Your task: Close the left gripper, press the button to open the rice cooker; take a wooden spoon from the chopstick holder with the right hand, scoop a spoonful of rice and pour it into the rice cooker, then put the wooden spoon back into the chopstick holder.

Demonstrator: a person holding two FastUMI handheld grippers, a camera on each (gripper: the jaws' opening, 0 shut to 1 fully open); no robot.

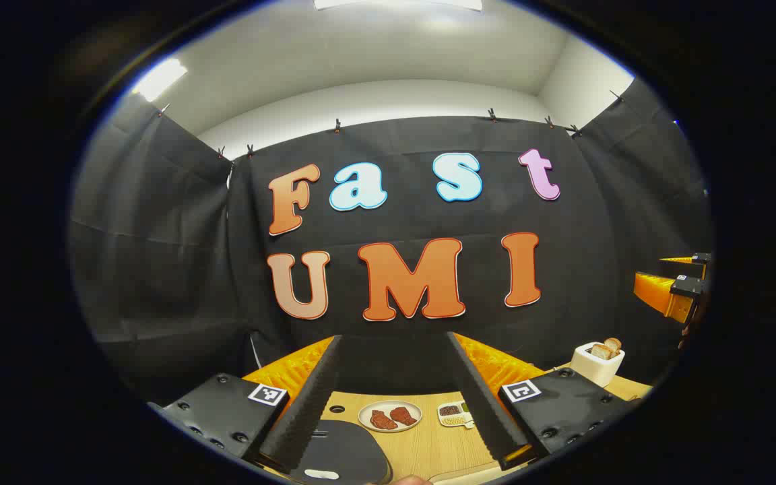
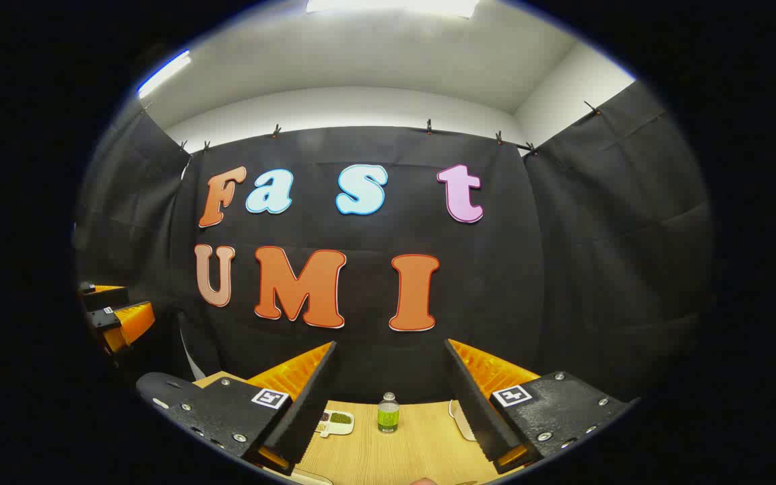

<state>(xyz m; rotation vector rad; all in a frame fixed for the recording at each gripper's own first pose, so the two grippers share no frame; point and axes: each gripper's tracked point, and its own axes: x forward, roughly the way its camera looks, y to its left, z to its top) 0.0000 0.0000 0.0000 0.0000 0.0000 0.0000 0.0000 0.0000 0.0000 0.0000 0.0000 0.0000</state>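
Note:
In the left gripper view, my left gripper (image 1: 395,337) is open, held above the near edge of the wooden table (image 1: 428,448). The black rice cooker (image 1: 344,448) lies low between its fingers, lid down, with a pale button (image 1: 320,474) at its front. A white chopstick holder (image 1: 598,364) with wooden spoon heads sticking out stands at the right. A small divided dish (image 1: 454,413) holds grains. My right gripper (image 2: 391,345) is open with nothing in it, and its fingers also appear far right (image 1: 681,289). The rice cooker's edge (image 2: 159,389) shows low at the left.
A plate with red food pieces (image 1: 389,415) sits behind the cooker. A small green bottle (image 2: 388,412) stands mid-table, with the divided dish (image 2: 337,421) to its left and a white rim (image 2: 459,412) to its right. The left gripper (image 2: 115,313) hangs at far left.

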